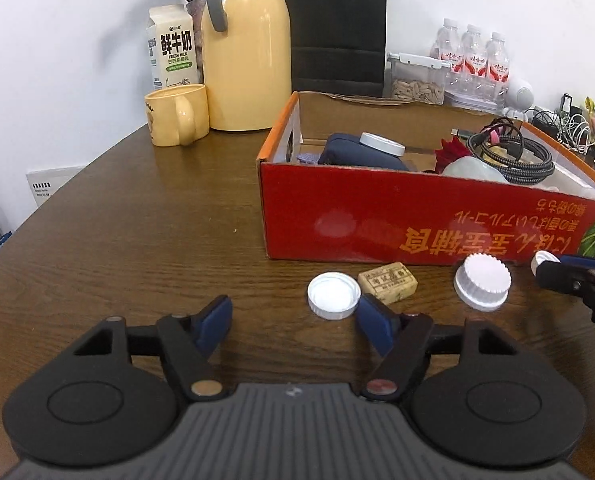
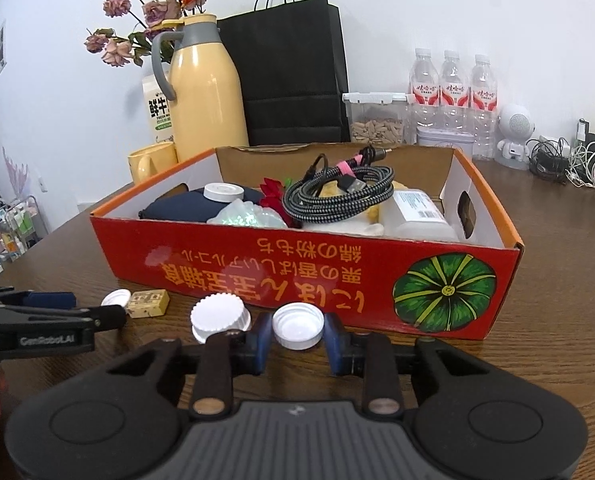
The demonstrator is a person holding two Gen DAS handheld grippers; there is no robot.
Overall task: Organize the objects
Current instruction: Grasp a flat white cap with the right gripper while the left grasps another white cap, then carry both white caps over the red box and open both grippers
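An upturned white cap point(image 2: 297, 327), hollow side up, was gripped between the blue pads of the right gripper point(image 2: 297, 334), just in front of the red box point(image 2: 257, 264) on the tabletop point(image 2: 557, 320). A ridged white lid point(image 2: 220, 317) was seen just left of it, then a small tan block point(image 2: 148, 303), its long axis running along the box front, and another open cap point(image 1: 332, 295). The left gripper point(image 1: 295, 326) was held wide and empty over bare wood left of that cap.
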